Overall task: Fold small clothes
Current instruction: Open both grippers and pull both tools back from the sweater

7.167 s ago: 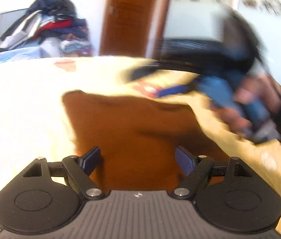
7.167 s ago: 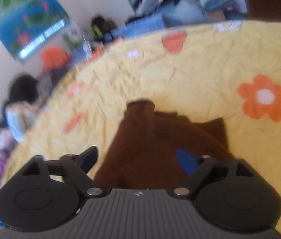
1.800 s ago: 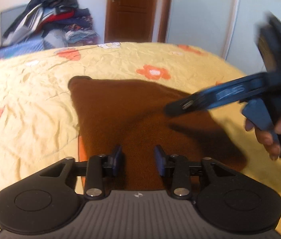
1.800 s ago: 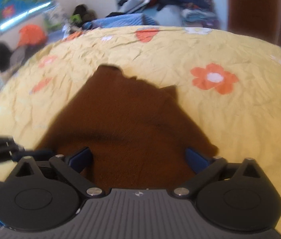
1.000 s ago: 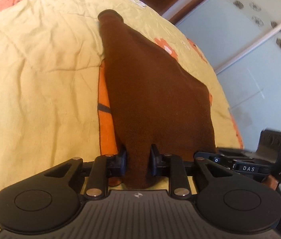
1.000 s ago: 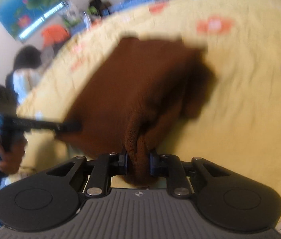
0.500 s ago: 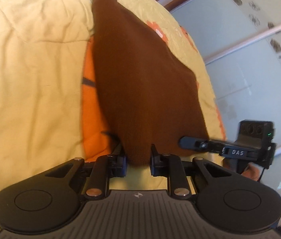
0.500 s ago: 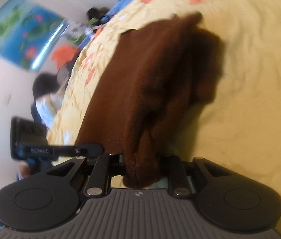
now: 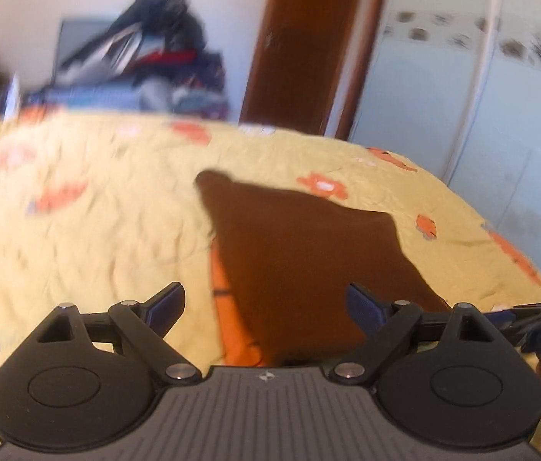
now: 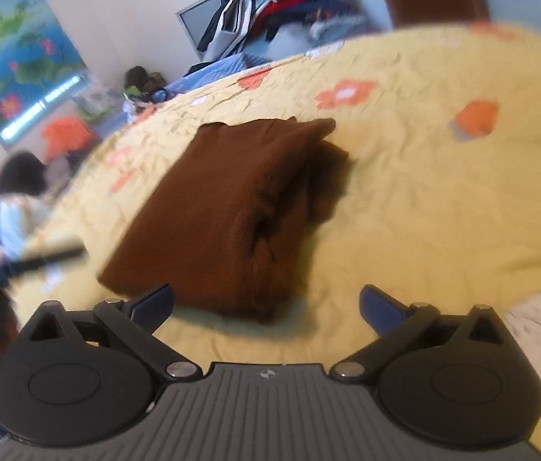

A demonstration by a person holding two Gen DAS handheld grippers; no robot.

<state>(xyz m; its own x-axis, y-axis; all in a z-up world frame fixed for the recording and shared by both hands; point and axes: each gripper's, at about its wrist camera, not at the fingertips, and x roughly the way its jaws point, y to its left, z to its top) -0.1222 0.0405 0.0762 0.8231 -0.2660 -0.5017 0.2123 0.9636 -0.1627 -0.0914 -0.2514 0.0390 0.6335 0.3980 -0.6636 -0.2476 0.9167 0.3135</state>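
Note:
A brown garment (image 9: 301, 253) lies folded flat on the yellow flowered bedspread (image 9: 97, 223). In the right wrist view the garment (image 10: 232, 207) shows stacked layers and a bunched fold on its right side. My left gripper (image 9: 266, 303) is open and empty, just above the garment's near edge. My right gripper (image 10: 266, 303) is open and empty, a little short of the garment's near corner. The right gripper's fingers (image 9: 531, 320) show at the right edge of the left wrist view.
A pile of clothes (image 10: 278, 4) sits against the far wall beyond the bed. A brown door (image 9: 308, 46) stands behind. A white cloth (image 10: 539, 330) lies on the bed near my right gripper. A person (image 10: 13, 199) sits at the left.
Both grippers were shut on the brown garment's near edge and lifting it. Now both have let go and opened, and the garment lies folded on the bed.

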